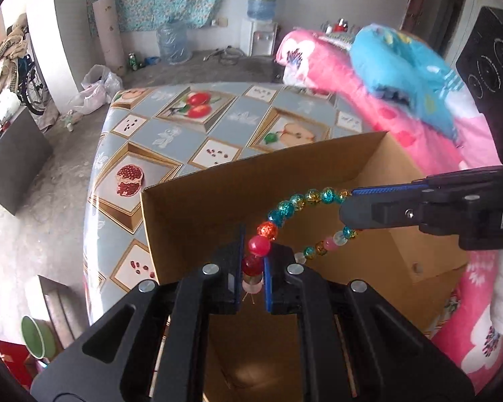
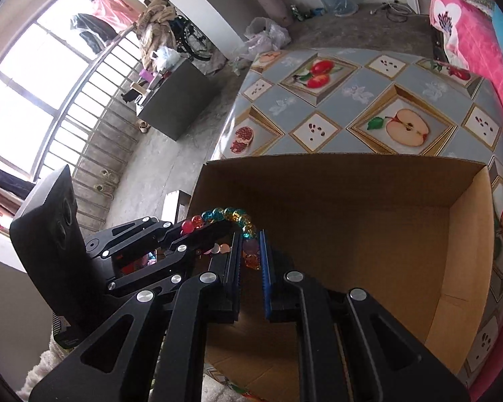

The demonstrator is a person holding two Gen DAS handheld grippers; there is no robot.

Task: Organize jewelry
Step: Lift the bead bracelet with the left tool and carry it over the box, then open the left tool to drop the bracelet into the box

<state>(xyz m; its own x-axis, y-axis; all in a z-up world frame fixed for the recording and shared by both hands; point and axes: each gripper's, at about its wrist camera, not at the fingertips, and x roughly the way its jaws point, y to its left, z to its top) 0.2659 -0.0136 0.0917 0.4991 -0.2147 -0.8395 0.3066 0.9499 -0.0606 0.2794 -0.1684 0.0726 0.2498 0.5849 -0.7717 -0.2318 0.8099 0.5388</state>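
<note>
Closest in the left wrist view, the left gripper (image 1: 251,264) has its jaws drawn in on one end of a bead bracelet (image 1: 298,214), pinching the red and pink beads between the blue-edged pads. From there the string of beads arcs up and to the right (blue, gold and orange glittery ones, then a few pale ones curling back underneath) to the right gripper (image 1: 347,207), which comes in from the right edge with its jaws pressed on the far end of the loop.

In the right wrist view the same hold shows from the other side: the right gripper (image 2: 251,251) nips a purple and an orange bead of the bracelet (image 2: 231,216) between its narrow-set pads, and the left gripper (image 2: 214,231) reaches in from the left, closed on the red end.

The bracelet hangs between the two tools above the open cardboard box (image 1: 218,201), near its left wall; the box floor (image 2: 352,234) below is bare brown card.

Beyond the box lies the table (image 1: 171,134) with its fruit-patterned cloth, a pink flowered blanket (image 1: 369,100) heaped along its right side, and farther back a water dispenser (image 1: 261,23) against the wall
</note>
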